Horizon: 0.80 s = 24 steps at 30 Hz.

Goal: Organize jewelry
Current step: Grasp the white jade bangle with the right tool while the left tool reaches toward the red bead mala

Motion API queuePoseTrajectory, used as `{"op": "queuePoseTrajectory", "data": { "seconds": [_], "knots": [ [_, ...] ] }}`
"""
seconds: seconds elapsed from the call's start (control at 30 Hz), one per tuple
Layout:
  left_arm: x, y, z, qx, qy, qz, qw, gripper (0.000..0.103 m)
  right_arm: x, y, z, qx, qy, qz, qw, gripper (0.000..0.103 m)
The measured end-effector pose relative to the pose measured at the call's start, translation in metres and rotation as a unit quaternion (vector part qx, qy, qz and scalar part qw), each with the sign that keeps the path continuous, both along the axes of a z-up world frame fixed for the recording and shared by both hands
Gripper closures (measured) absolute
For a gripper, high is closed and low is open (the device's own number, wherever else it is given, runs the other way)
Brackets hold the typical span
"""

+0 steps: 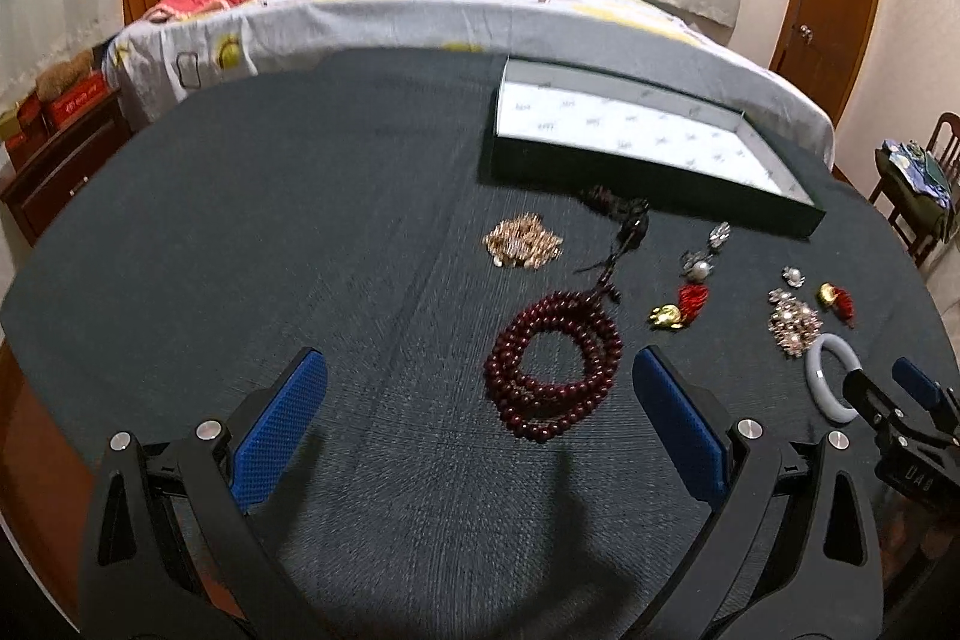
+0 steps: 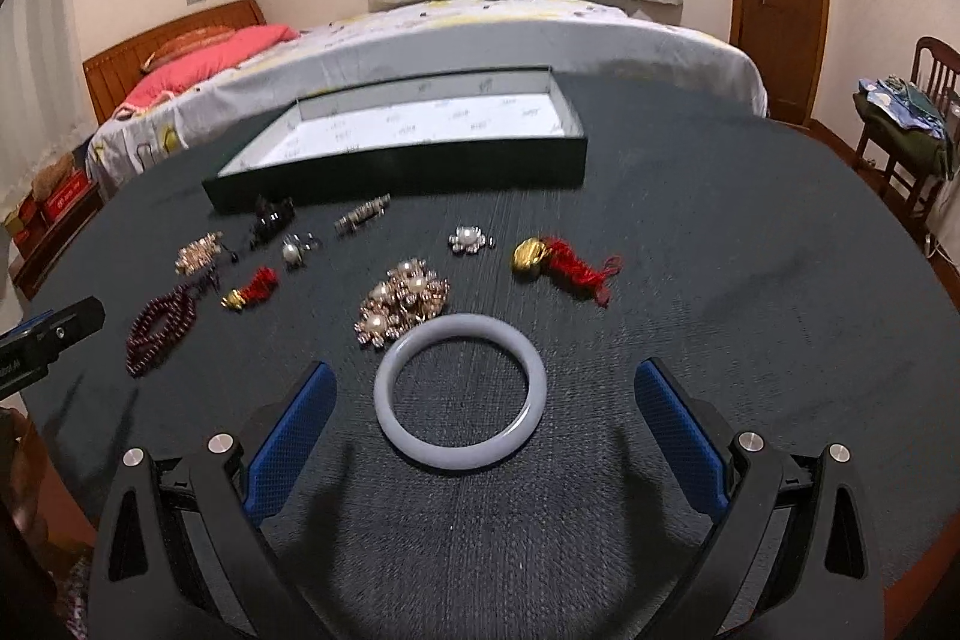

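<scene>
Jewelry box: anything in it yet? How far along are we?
Done: nothing yet. The box looks empty, only its printed liner showing. In hand: nothing; the right gripper has its jaws open around the pale bangle, not closed on it, and the left gripper is open near the dark red bead strand. Left: every piece, including the pearl cluster and red tassel charm, lies on the table.
</scene>
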<state>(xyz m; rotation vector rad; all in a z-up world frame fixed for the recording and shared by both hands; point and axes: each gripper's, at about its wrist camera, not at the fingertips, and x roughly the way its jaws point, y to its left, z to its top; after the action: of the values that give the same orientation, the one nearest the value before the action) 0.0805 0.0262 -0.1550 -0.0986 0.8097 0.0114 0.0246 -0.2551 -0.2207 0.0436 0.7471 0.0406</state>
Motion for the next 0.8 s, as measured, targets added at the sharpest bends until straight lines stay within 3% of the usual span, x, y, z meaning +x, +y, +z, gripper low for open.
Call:
{"op": "queuePoseTrajectory", "data": {
  "seconds": [0.33, 0.4, 0.47, 0.8],
  "knots": [
    [0.021, -0.008, -0.023, 0.001, 0.026, -0.003, 0.9997, 0.004, 0.017, 0.010, -0.014, -0.024, 0.033, 0.017, 0.999, 0.009],
    [0.026, -0.008, -0.027, 0.001, 0.031, -0.002, 0.9995, 0.004, 0.018, 0.010, -0.016, -0.027, 0.039, 0.019, 0.999, 0.025],
    [0.029, -0.011, -0.030, 0.000, 0.038, -0.004, 0.9993, 0.004, 0.016, 0.011, -0.015, -0.028, 0.035, 0.025, 0.999, 0.033],
    [0.033, -0.018, -0.026, -0.008, 0.029, -0.018, 0.9994, 0.004, 0.015, 0.010, -0.015, -0.026, 0.031, 0.031, 0.999, 0.034]
  ]
}}
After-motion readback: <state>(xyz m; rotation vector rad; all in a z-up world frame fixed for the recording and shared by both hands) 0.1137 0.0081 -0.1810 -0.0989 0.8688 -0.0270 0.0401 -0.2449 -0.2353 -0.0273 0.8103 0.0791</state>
